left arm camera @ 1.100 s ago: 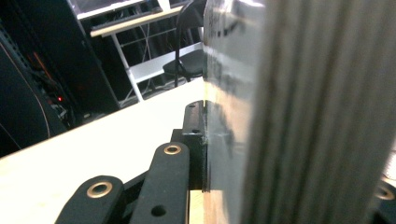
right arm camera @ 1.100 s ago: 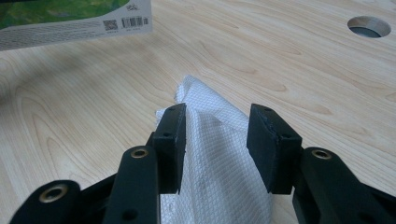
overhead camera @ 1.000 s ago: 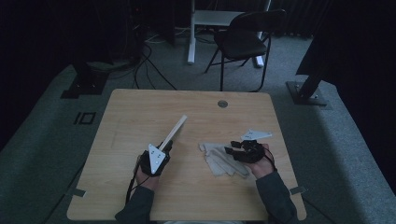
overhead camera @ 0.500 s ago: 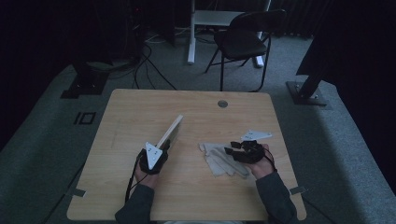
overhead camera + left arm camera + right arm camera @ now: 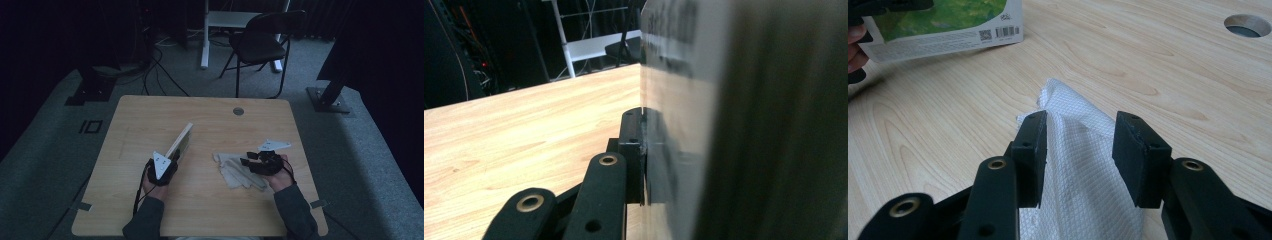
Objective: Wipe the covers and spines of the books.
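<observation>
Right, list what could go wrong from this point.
1. The left gripper clamps the flat box by one end only, so the long free end could sag or twist out.
2. The right gripper straddles a bunched fold of the white cloth with its fingers apart; closing may catch just a thin layer that slips.
3. The cloth could drag across the table rather than lift.

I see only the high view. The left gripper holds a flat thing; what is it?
Observer: A printed board, like a book cover, with a green picture, a barcode and a QR code.
Operator: Is the left gripper really shut on it?
Observer: Yes, one pad presses flat against its face.
Operator: And the right gripper?
Observer: Its jaws stand apart around a raised fold of the white cloth.
</observation>
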### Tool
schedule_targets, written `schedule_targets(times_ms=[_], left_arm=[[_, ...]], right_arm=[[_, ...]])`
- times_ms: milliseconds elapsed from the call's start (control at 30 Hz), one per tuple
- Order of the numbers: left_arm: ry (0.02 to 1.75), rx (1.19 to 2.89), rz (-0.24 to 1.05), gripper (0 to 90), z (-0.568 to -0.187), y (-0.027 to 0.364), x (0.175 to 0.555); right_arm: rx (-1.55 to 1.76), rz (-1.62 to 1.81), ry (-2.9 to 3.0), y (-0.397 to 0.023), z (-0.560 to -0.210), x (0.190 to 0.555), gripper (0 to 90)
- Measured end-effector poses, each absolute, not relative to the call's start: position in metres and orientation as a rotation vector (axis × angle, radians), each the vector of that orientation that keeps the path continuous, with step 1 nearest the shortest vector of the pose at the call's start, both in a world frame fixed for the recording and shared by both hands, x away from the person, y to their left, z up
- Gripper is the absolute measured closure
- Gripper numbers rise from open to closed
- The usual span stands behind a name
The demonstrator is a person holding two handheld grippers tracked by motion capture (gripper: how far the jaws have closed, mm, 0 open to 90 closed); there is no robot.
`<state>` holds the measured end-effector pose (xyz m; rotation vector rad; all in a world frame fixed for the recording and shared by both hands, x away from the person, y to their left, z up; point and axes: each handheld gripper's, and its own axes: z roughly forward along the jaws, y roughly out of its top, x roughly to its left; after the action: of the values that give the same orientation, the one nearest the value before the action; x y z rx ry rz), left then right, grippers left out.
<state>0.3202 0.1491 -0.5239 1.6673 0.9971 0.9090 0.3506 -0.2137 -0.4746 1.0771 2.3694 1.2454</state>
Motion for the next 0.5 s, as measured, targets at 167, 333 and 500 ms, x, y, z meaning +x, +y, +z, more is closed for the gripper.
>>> schedule_targets(times_ms=[167, 333, 500], left_arm=[[1.016, 1.682, 0.883, 77.4, -0.5263, 0.149, 0.3223], [1.018, 1.695, 0.879, 77.4, -0.5274, 0.149, 0.323], [1.025, 1.699, 0.872, 77.4, -0.5294, 0.1493, 0.3235]], right_arm=[[1.074, 1.253, 2.366, -0.2137, -0.4739, 0.3506, 56.7], [1.076, 1.251, 2.369, -0.2134, -0.4742, 0.3508, 56.6], [1.074, 1.253, 2.368, -0.2134, -0.4741, 0.3505, 56.3]])
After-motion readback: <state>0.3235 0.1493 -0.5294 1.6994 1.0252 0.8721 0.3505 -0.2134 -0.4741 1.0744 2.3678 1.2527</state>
